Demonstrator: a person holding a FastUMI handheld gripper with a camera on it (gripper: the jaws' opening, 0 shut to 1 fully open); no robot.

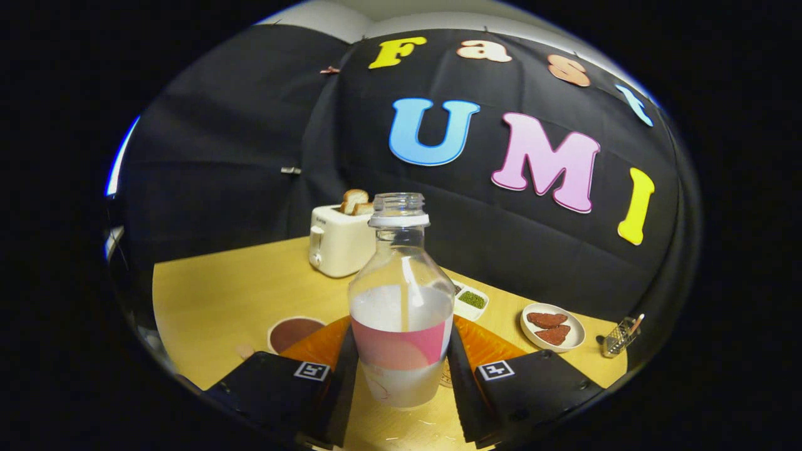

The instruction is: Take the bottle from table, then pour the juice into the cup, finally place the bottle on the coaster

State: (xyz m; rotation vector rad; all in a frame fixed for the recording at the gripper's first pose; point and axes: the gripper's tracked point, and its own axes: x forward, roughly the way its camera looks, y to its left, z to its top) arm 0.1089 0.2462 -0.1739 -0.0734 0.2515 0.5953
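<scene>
A clear, uncapped bottle (401, 300) with a pink label and white juice in its lower half stands upright between my two fingers. My gripper (401, 369) is shut on the bottle, one finger (343, 376) pressing each side of its lower body. Behind the bottle lies an orange coaster (482, 344), mostly hidden by the bottle and fingers. A cup (293, 332) with a brown inside sits on the table just beyond the left finger.
A white toaster (338, 241) with toast stands at the back of the yellow table (219, 294). To the right are a small dish of green bits (471, 300), a plate of brown pieces (552, 327) and a small wire holder (619, 338).
</scene>
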